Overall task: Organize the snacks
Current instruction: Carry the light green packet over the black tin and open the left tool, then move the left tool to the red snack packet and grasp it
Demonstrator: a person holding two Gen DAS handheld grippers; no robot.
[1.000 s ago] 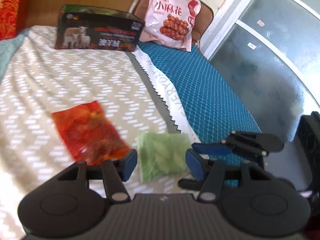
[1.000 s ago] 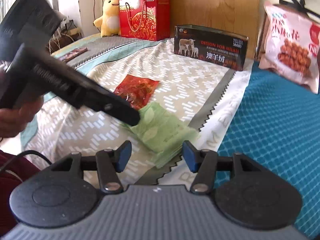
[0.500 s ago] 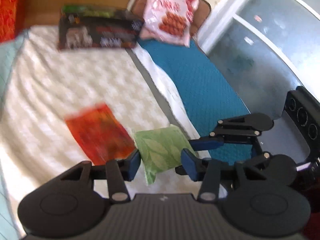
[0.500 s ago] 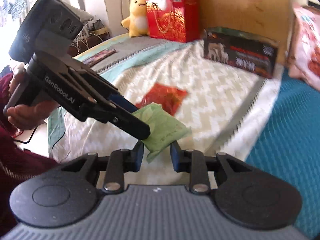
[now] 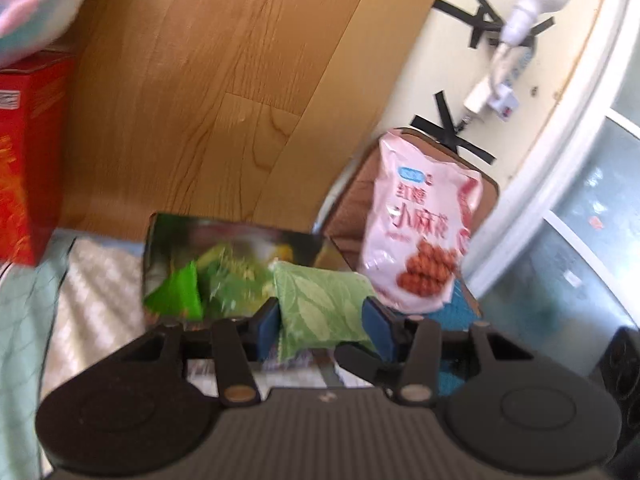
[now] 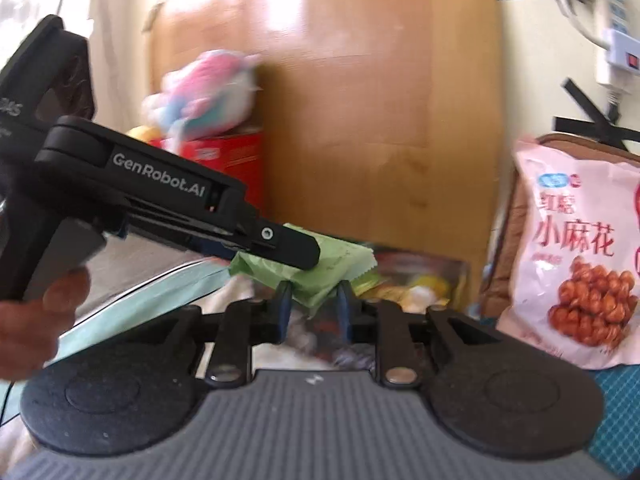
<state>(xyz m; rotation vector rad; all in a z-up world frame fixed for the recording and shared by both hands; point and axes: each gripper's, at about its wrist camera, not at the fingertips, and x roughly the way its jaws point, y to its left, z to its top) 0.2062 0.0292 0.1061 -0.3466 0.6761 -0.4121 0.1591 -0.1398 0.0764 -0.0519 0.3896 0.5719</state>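
Observation:
Both grippers hold one green leaf-print snack packet in the air. My left gripper is shut on its sides. My right gripper is shut on its near corner; the left gripper's black finger lies over the packet there. Just beyond and below the packet stands the open dark box, with several green snack packets inside. The box also shows in the right wrist view. A large pink snack bag leans upright to the right of the box.
A wooden headboard rises behind the box. A red gift box with a plush toy on top stands at the left. The patterned bedspread lies under the box, a teal mat at right. A glass door is far right.
Both grippers lifted the green packet off the bedspread and carried it forward to the open box. The red packet has dropped out of view.

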